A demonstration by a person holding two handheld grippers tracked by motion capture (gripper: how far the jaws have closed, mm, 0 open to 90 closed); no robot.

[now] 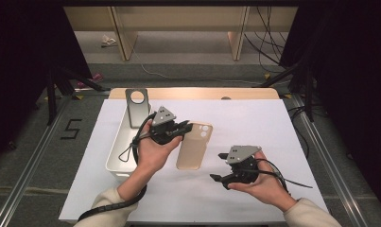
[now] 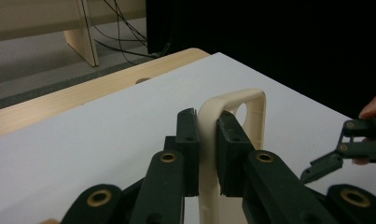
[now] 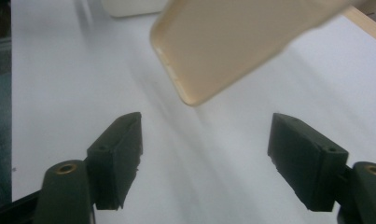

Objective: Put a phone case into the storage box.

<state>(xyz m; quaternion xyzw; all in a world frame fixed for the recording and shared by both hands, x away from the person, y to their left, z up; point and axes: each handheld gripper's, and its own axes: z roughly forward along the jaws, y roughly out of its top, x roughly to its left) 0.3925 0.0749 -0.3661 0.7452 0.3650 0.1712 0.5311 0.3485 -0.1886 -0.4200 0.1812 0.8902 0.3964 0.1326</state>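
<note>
White-covered table (image 1: 273, 127). White tray (image 1: 113, 158) at left, grey phone case (image 1: 136, 108) leaning in it. Beige phone case (image 1: 194, 146) lifted above table beside tray, left gripper (image 1: 184, 128) jaws clamped on its edge. Right gripper (image 1: 218, 166) nearby, jaws wide, holding nothing.

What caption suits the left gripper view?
Left tongs clamp a cream phone case by its edge above the white table.

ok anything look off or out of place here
Nothing damaged or spilled. The beige phone case is gripped edge-on by the left gripper; the grey phone case leans in the white bin. The right gripper is open.
</note>
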